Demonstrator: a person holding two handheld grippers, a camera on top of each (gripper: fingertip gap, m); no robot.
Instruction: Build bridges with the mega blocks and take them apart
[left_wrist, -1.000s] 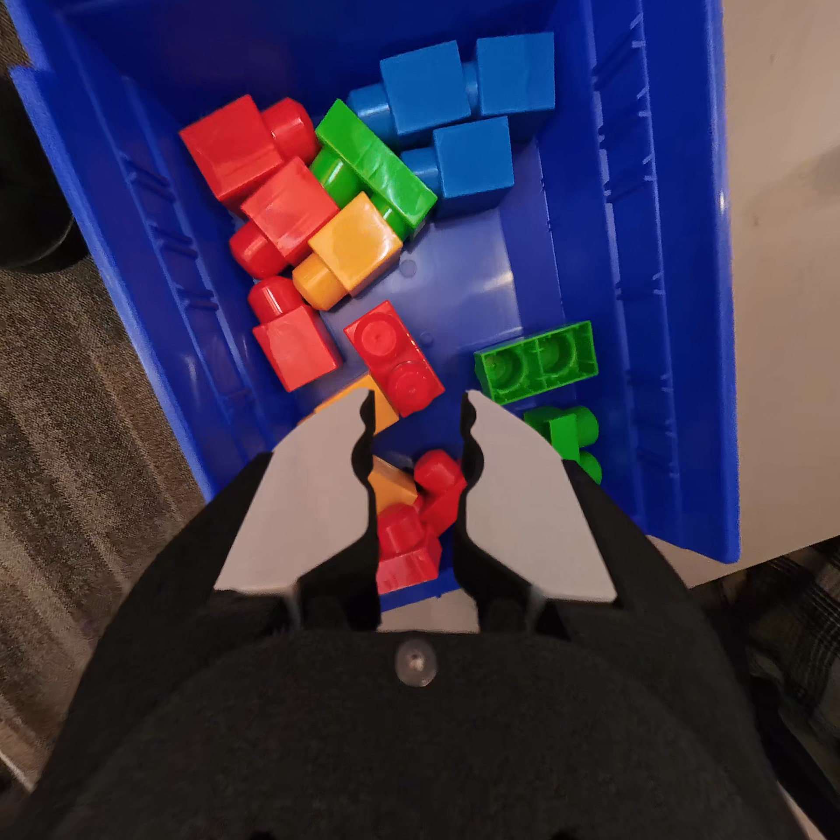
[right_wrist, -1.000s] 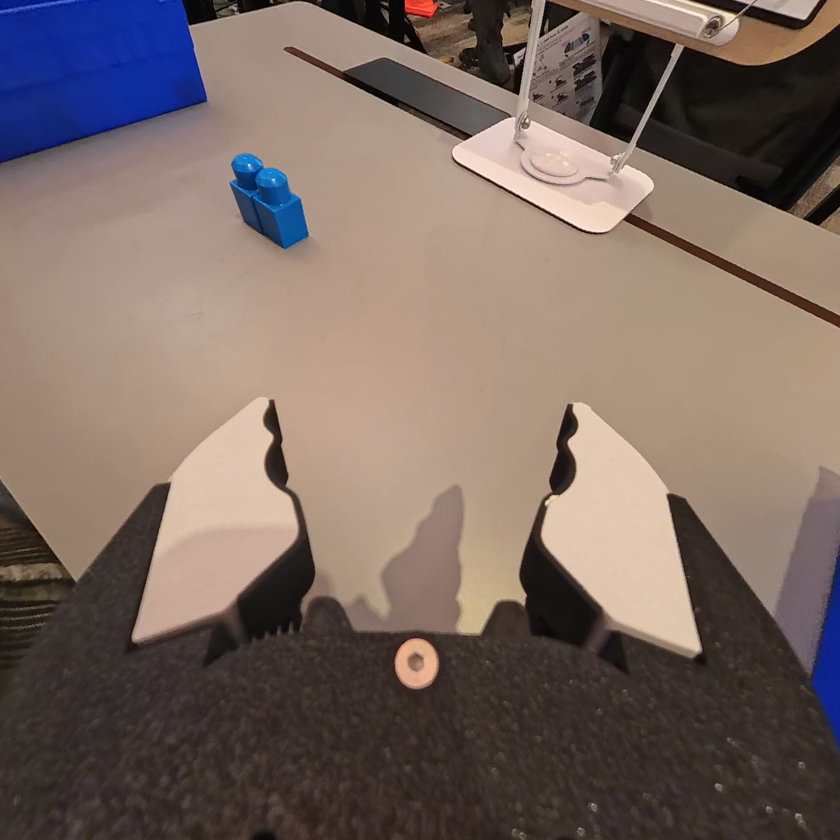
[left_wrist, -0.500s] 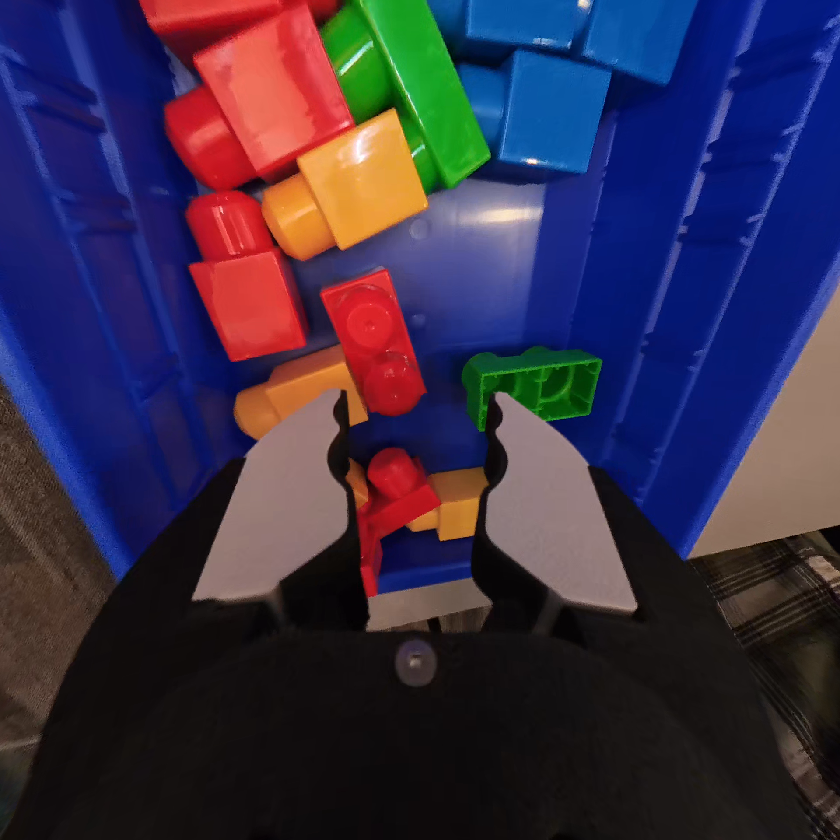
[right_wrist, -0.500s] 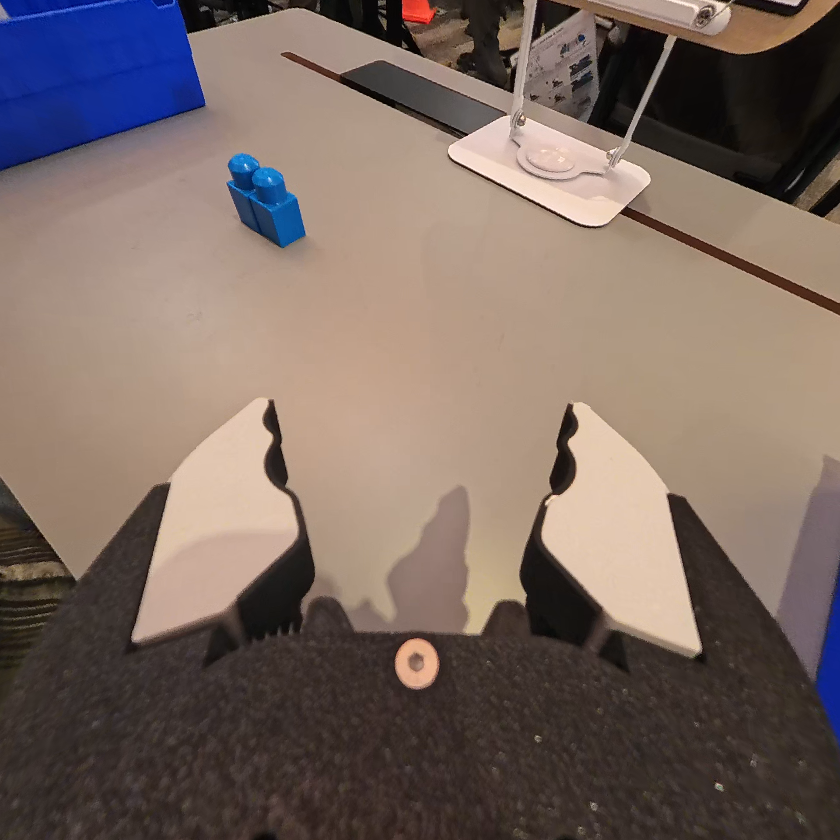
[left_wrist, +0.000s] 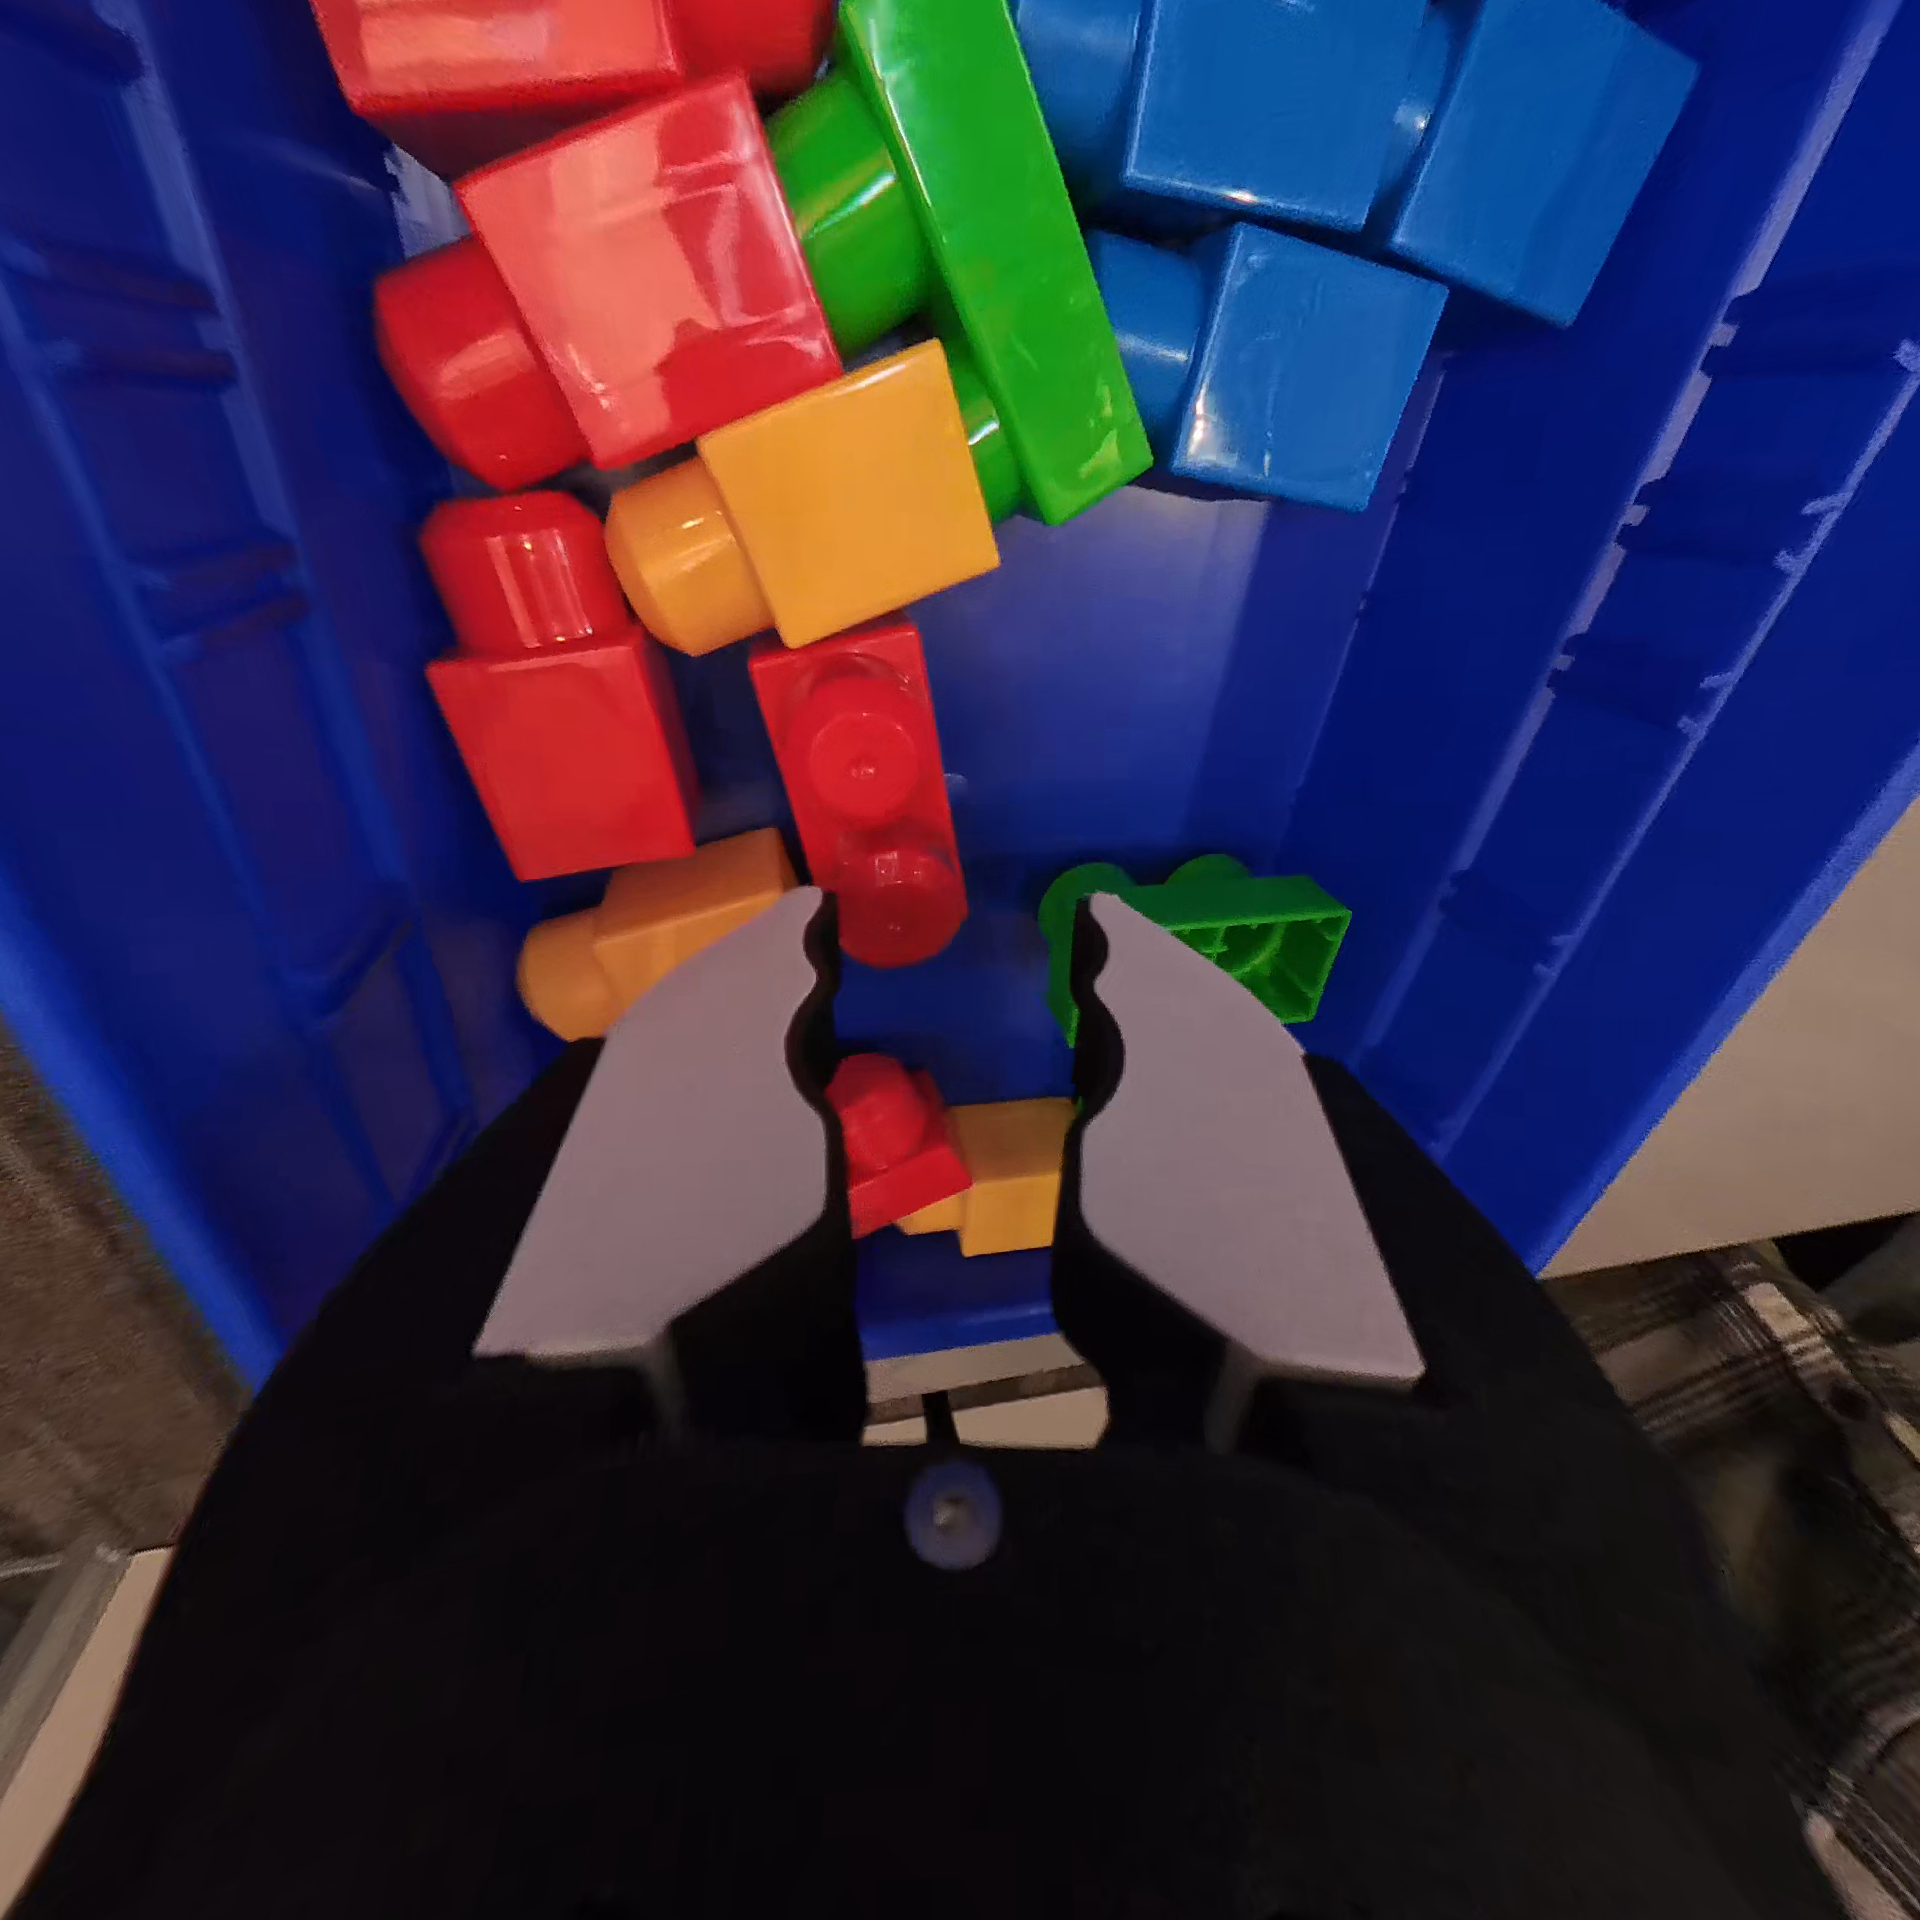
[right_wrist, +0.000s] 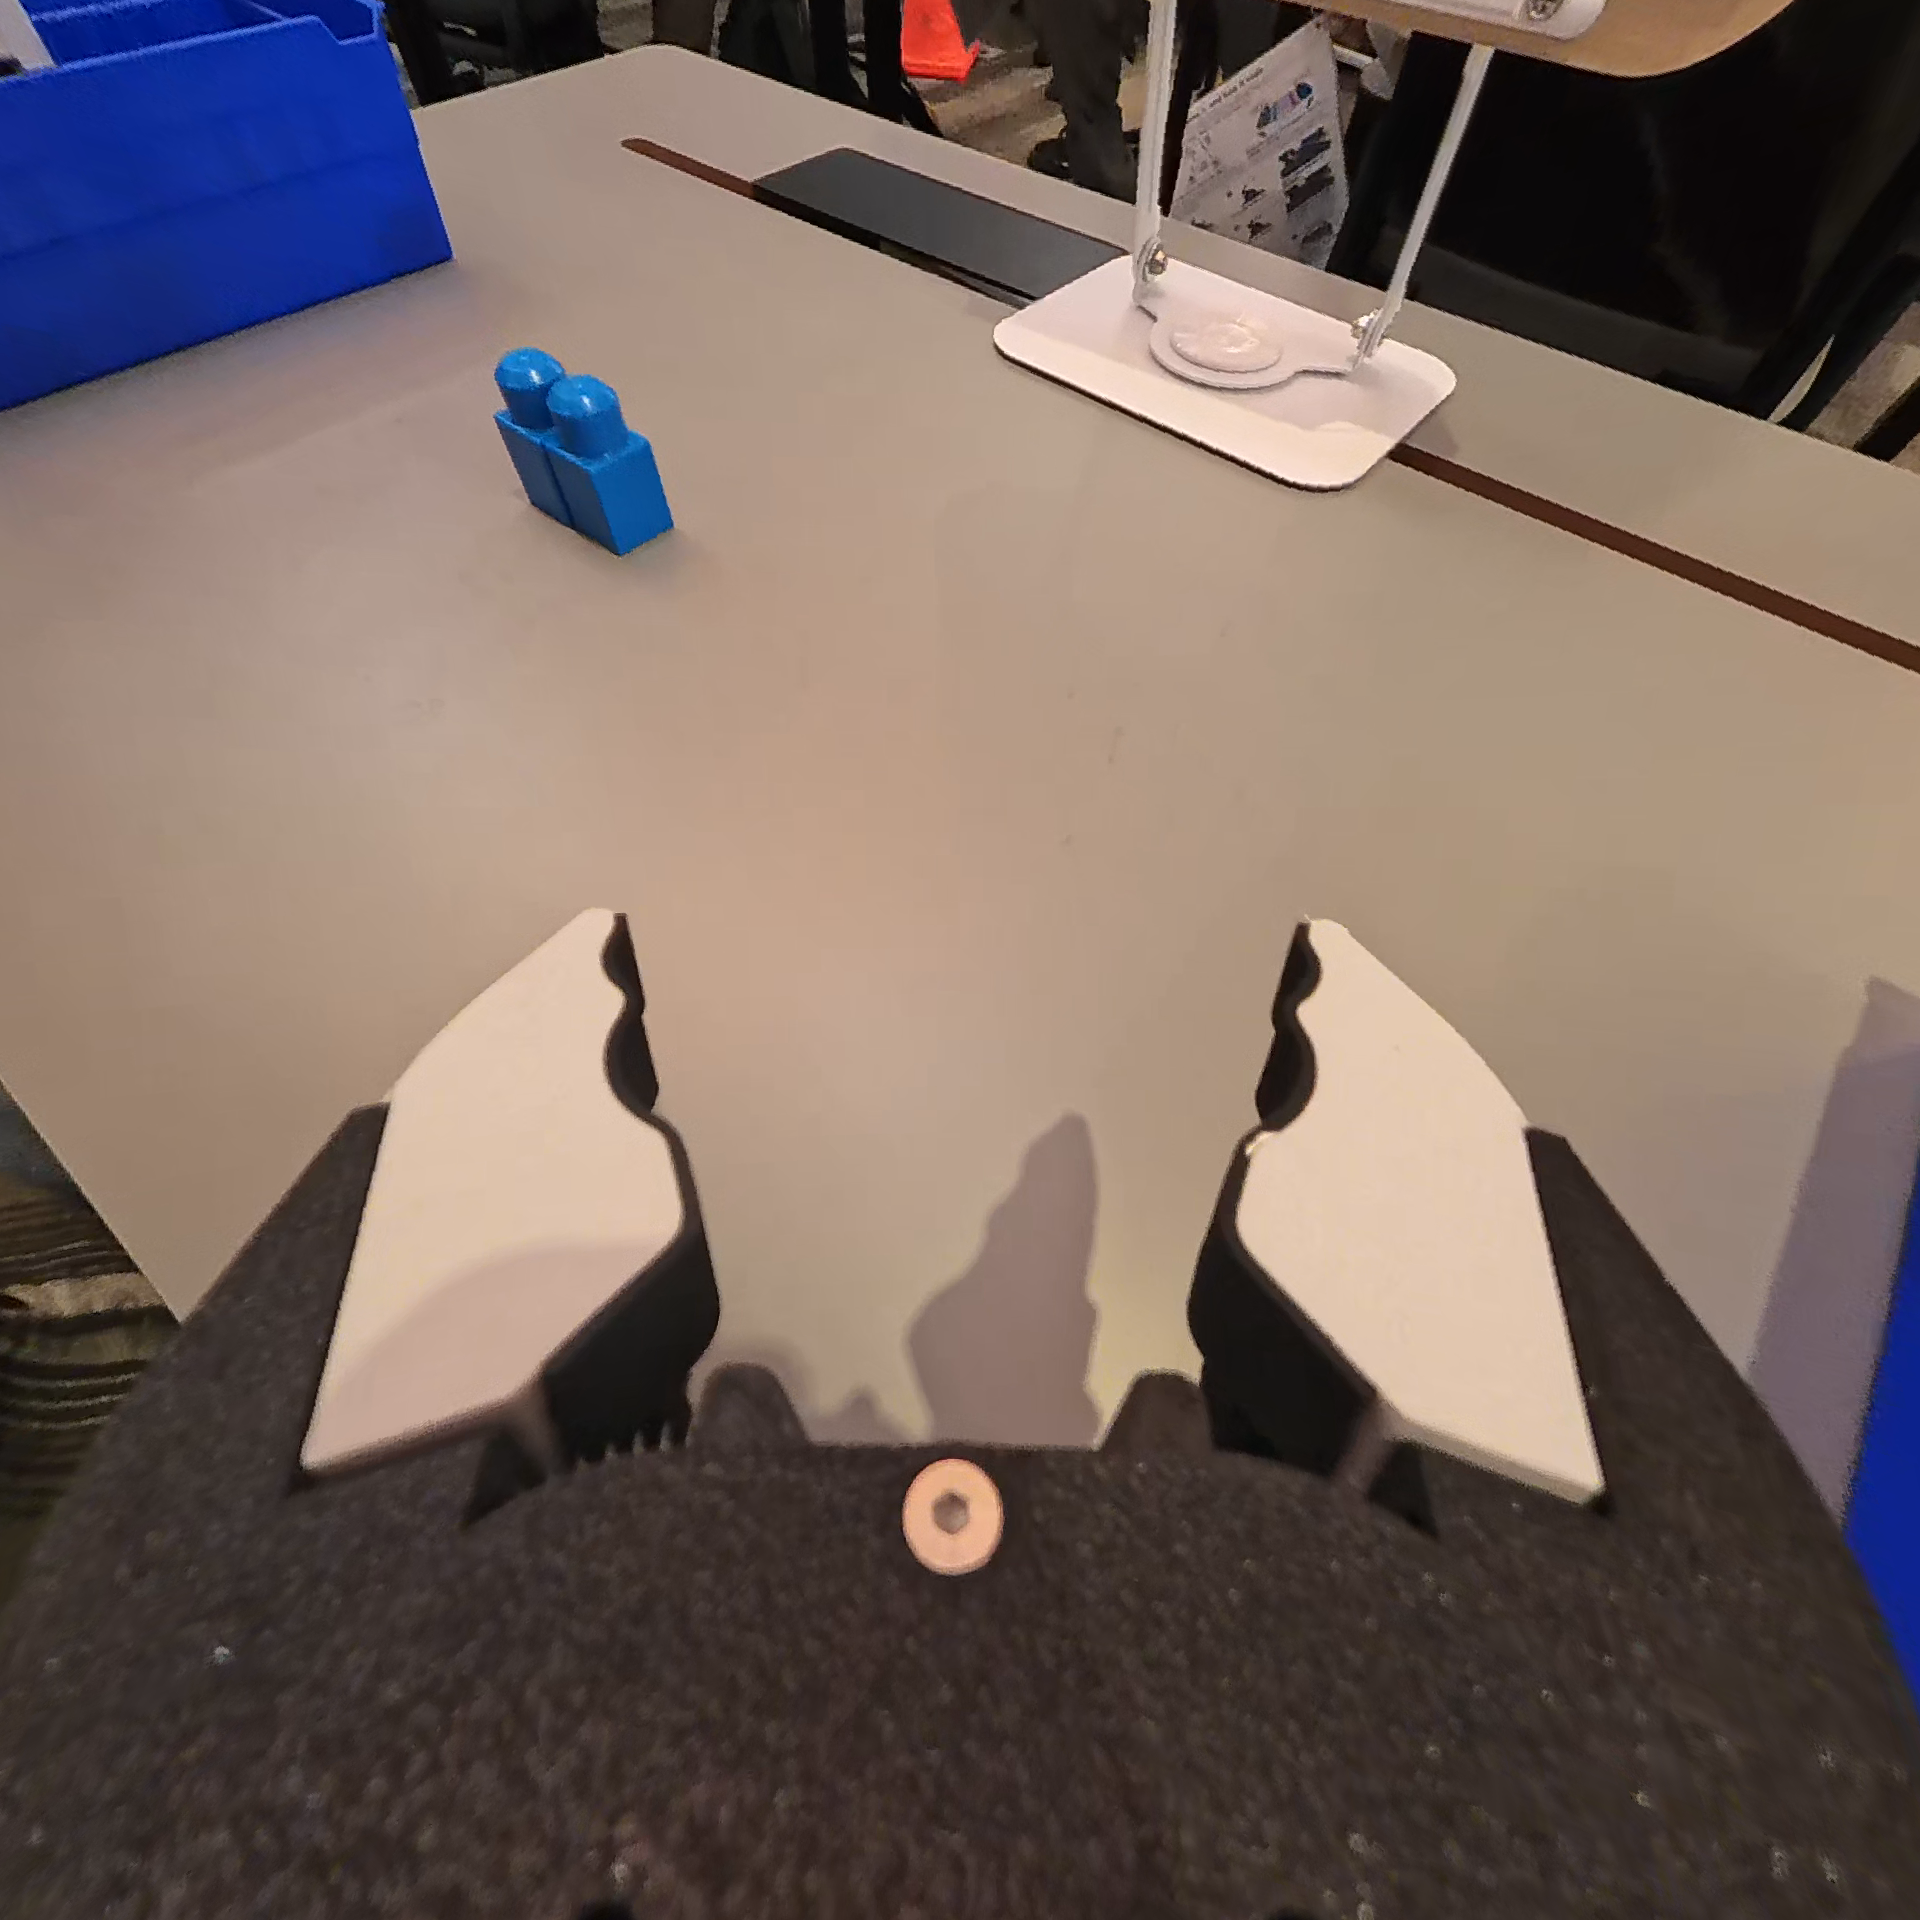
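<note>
Left wrist view: the left claw (left_wrist: 951, 914) is reaching down into a blue plastic bin (left_wrist: 1621, 644), its jaws standing partly apart and gripping nothing. Between the two grey fingers (left_wrist: 707, 1132) a small red one-stud block (left_wrist: 896, 1141) and a yellow-orange block (left_wrist: 1006, 1172) are lying touching each other near the bin's front wall. Just ahead of the fingertips a red two-stud plastic block (left_wrist: 868, 790) is lying stud-side up, with an overturned green two-stud block (left_wrist: 1236, 956) to its right, partly behind the right finger. Farther in, red blocks (left_wrist: 634, 270), a yellow-orange single-stud block (left_wrist: 821, 499), a long green block (left_wrist: 997, 260) and several blue blocks (left_wrist: 1309, 364) are lying heaped together.

Right wrist view: the right claw (right_wrist: 961, 925) is hanging above the pale grey counter (right_wrist: 935, 707), jaws spread wide and empty. A blue two-stud plastic block (right_wrist: 582, 462) is standing upright on the counter, well ahead and to the left. Another blue plastic bin (right_wrist: 197, 197) is sitting at the far left corner, and a white stand base (right_wrist: 1226, 384) is resting at the far right.
</note>
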